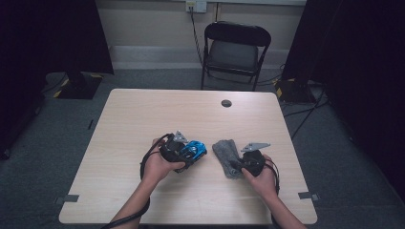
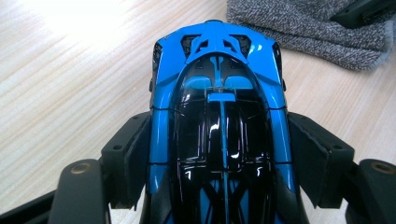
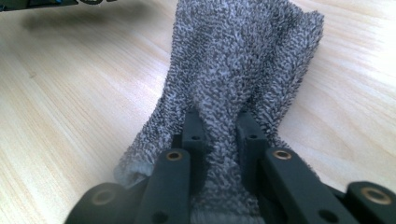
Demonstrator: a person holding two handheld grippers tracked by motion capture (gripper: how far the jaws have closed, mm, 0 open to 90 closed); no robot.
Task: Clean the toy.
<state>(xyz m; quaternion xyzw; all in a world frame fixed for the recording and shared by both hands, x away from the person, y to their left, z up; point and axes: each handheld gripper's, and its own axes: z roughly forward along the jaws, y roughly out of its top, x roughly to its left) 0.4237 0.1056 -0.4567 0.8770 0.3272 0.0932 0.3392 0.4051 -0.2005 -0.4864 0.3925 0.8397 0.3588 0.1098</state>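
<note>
Slippage is the first risk to be weighed here. A blue toy car is clamped across its flanks by the left gripper, its glossy body pressed between the two pads, and it is seen just above the wooden table, close to the left of a grey towel. Because the paint is smooth and the body tapers, the car could be squeezed forward out of the pads if the hand is tilted or jolted, and a fall onto the table could follow.

The right gripper is closed on a pinched ridge of that grey towel, which lies on the table near the front edge, right of centre. Only a narrow fold of the loose pile is caught, so the cloth could be pulled free once it is lifted or dragged. Should the towel be swung toward the car, its hanging end could be snagged on the car's nose, or the trailing cables could be crossed between the two hands.
</note>
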